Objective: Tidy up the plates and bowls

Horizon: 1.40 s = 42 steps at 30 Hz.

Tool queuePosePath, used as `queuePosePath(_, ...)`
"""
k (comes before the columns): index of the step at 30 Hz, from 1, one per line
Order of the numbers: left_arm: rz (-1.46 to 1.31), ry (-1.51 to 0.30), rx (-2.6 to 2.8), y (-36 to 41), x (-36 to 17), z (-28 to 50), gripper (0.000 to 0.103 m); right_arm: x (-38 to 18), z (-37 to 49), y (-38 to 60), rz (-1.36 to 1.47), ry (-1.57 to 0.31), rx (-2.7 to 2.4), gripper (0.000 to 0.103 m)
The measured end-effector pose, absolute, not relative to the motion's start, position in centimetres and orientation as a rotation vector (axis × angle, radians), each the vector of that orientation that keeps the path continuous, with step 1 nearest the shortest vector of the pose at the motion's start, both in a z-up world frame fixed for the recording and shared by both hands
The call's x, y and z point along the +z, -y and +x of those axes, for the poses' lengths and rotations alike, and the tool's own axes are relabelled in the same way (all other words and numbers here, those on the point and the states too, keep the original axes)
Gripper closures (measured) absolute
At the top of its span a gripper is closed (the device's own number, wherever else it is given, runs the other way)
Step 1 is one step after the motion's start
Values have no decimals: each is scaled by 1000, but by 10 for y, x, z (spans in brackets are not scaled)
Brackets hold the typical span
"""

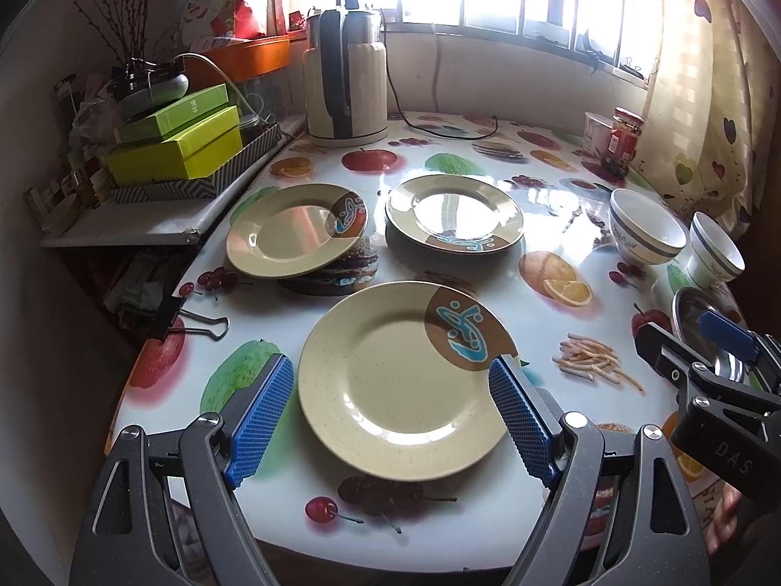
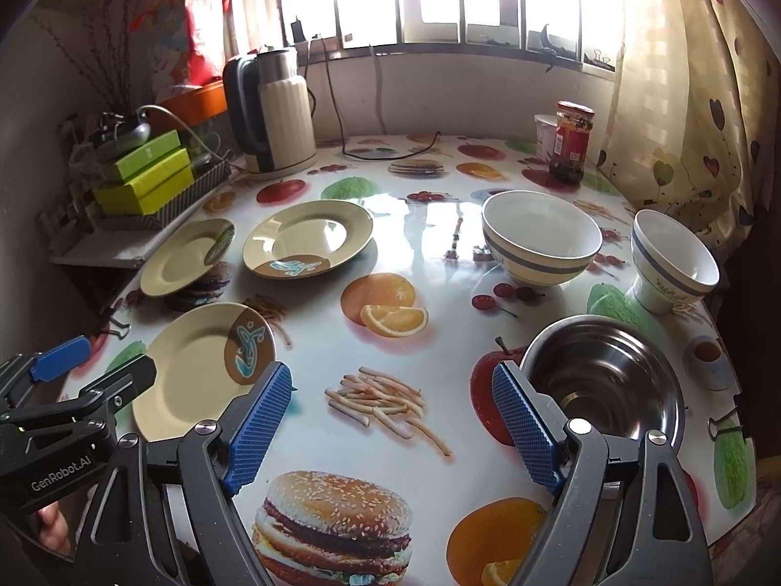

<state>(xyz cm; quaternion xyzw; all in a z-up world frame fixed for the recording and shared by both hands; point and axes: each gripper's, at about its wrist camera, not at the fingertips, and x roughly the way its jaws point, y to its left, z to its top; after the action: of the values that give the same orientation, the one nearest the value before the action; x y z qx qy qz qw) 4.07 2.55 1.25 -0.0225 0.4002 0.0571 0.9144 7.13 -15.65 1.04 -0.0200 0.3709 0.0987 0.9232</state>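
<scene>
Blue-padded, the left gripper (image 1: 390,420) hung spread wide over the nearest plate (image 1: 400,386), grasping nothing. The right gripper (image 2: 390,425) gaped likewise above bare table (image 2: 439,254), steel bowl (image 2: 610,376) beside its right finger. Farther off lay two plates (image 1: 454,212), then two china bowls (image 2: 542,239) near the table's right edge.

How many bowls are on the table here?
3: a large white bowl mid-table, a smaller white bowl at the right edge, and a steel bowl beside the right gripper. None seem hidden.
</scene>
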Motion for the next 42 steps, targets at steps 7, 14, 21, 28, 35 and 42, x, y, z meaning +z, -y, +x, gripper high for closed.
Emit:
queuePosePath(7, -71, -834, 105, -33, 12, 47, 20, 11, 80, 152, -45, -765, 217, 18)
queuePosePath(14, -156, -849, 133, -80, 14, 64, 20, 31, 118, 123, -58, -731, 299, 18)
queuePosePath(21, -167, -842, 188, -135, 18, 89, 20, 37, 167, 69, -77, -744, 432, 18)
queuePosePath(28, -266, -879, 201, -184, 6, 119, 22, 29, 218, 20, -56, -800, 538, 18)
queuePosePath(35, -368, -935, 225, -212, -18, 143, 24, 5, 255, -27, -117, -874, 659, 28)
queuePosePath(42, -417, -972, 195, -223, -34, 163, 44, -21, 279, -53, -174, -923, 695, 40)
